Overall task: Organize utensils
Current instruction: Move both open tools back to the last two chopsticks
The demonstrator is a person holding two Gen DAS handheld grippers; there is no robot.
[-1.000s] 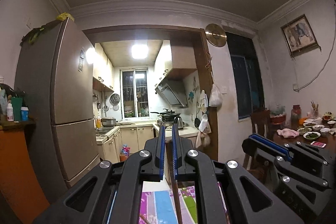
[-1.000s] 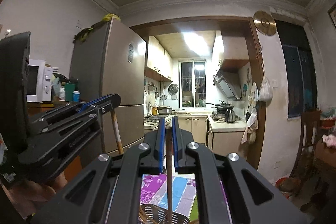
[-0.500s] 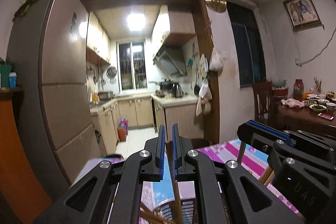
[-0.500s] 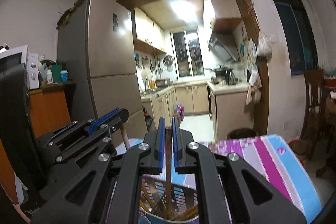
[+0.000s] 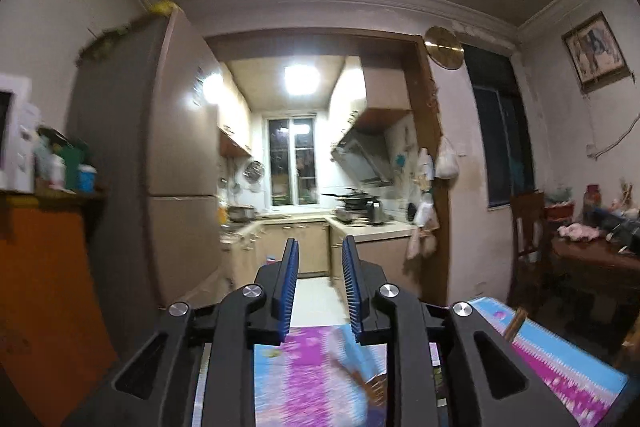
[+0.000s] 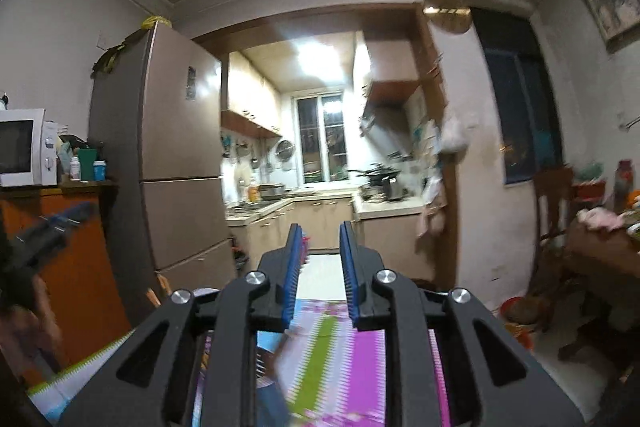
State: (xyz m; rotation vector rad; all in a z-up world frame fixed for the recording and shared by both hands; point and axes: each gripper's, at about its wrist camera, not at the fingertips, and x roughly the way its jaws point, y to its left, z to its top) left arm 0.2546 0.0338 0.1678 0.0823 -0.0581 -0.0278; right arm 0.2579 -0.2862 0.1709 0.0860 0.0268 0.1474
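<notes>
My left gripper (image 5: 319,285) is open and empty, held above the striped tablecloth (image 5: 304,379). My right gripper (image 6: 320,269) is open and empty too, above the same cloth (image 6: 332,359). A wooden chopstick tip (image 5: 516,321) sticks up at the lower right of the left wrist view. Another wooden tip (image 6: 154,297) shows at the lower left of the right wrist view. The left gripper also shows blurred at the left edge of the right wrist view (image 6: 48,231). The utensil basket is hidden below the fingers.
A tall fridge (image 5: 168,163) stands on the left beside an orange cabinet (image 6: 68,247) with a microwave (image 6: 24,147). A kitchen doorway (image 5: 312,187) is straight ahead. A wooden dining table (image 5: 596,259) with a chair (image 5: 528,247) stands at the right.
Both grippers opened and let go of the chopsticks they held. Both have lifted and tilted back up, so the basket has dropped out of view.
</notes>
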